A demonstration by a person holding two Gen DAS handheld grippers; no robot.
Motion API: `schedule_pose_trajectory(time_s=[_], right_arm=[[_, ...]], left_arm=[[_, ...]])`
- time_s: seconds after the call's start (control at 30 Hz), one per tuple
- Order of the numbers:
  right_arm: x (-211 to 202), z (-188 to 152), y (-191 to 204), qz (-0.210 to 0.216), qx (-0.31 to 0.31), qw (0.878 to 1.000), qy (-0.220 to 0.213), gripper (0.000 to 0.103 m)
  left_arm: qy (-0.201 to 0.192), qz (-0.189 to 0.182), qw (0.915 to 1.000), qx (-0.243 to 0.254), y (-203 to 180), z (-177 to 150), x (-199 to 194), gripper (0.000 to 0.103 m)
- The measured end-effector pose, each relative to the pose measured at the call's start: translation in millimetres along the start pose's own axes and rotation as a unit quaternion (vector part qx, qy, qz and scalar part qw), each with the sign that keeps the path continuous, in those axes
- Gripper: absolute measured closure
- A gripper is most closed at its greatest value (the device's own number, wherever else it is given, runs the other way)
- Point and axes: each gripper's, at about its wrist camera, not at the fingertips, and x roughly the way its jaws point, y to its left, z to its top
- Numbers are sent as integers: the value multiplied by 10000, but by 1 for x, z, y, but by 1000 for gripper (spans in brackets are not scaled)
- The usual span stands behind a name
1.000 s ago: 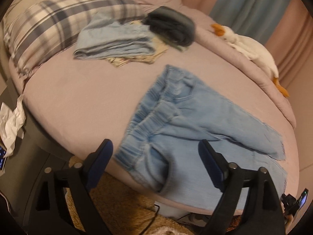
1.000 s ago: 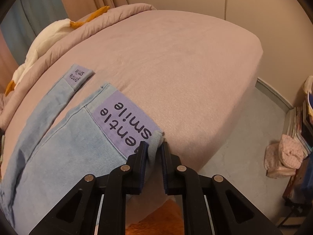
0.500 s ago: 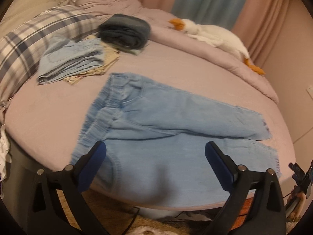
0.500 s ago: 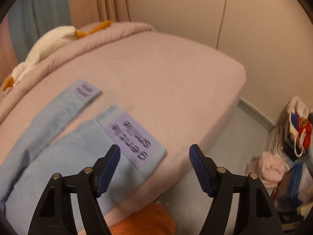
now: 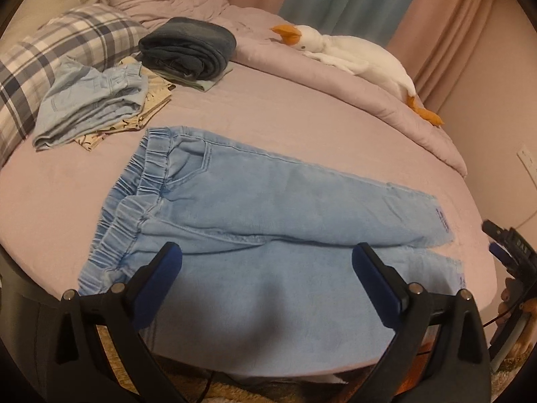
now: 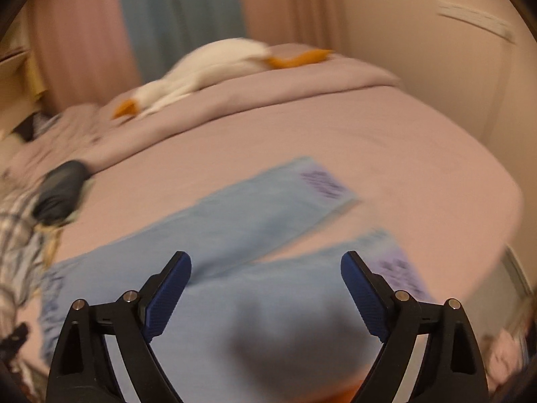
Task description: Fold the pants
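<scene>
Light blue denim pants (image 5: 268,215) lie flat on the pink bed (image 5: 285,114), waistband to the left, both legs stretched right with purple patches at the hems. My left gripper (image 5: 266,262) hovers open above the near leg, nothing between its fingers. In the blurred right wrist view the same pants (image 6: 255,235) spread below, hems with purple patches (image 6: 324,184) to the right. My right gripper (image 6: 265,268) hangs above the near leg, its jaws still opening and nothing between them. Part of the right gripper (image 5: 510,248) shows at the left wrist view's right edge.
Folded light blue jeans (image 5: 90,100) on a patterned cloth and a dark folded stack (image 5: 188,47) lie at the back left, by a plaid pillow (image 5: 60,50). A white goose plush (image 5: 352,53) rests on the bunched duvet. The bed's near edge drops to an orange rug.
My right gripper let go of the near leg's hem, opened wide, rose and swung left over the pants. My left gripper shifted right along the pants, staying open.
</scene>
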Motion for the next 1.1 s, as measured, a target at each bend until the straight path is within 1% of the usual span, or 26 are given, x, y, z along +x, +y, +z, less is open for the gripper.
schedule_pose_trajectory(time_s=[0.07,0.13,0.23,0.33,0.47,0.53,0.57,0.67,0.73,0.77,0.83,0.9,0.93,0.97,1.0,1.03,1.07,1.1], right_arm=[[19,16,20,248,-145,9993,251,13],[37,25,36,441,-230,9976,481,13],[75,41,64,767,-221,9924,941,13],[109,53,88,767,-155,9888,1268,13],[164,64,110,424,-35,9849,1679,13],[193,63,118,57,17,9828,1848,13],[211,62,122,-260,-16,9811,1917,13],[245,59,120,-625,153,9759,2084,14],[258,59,111,-837,391,9723,2148,15],[265,59,109,-947,409,9710,2158,15],[274,61,109,-1199,250,9697,2116,15],[277,59,107,-1302,261,9686,2102,15],[276,59,107,-1328,272,9690,2063,21],[276,59,107,-1353,268,9697,2014,33],[274,57,105,-1338,283,9703,1997,37],[270,55,106,-1311,291,9710,1980,47],[266,53,105,-1272,263,9718,1966,61],[260,51,103,-1219,208,9730,1950,72]], left_arm=[[104,-81,9998,-132,1,5,8,1],[166,-99,9996,-201,0,10,14,1],[202,38,9995,-234,-1,17,24,1],[280,44,9991,-301,1,22,33,1],[389,138,9981,-467,7,25,43,1],[401,206,9980,-441,8,24,48,1],[415,254,9980,-413,9,24,50,1],[473,393,9973,-389,14,23,55,1],[546,417,9966,-455,17,21,58,1],[579,406,9963,-488,19,21,60,1],[628,411,9957,-538,21,22,62,1],[643,457,9954,-550,21,21,63,1],[653,469,9953,-543,20,21,64,1],[670,466,9953,-530,20,20,64,1],[678,455,9953,-525,19,19,64,1],[681,439,9953,-527,19,19,64,1],[681,433,9953,-536,19,18,63,1],[674,433,9953,-549,19,17,62,1]])
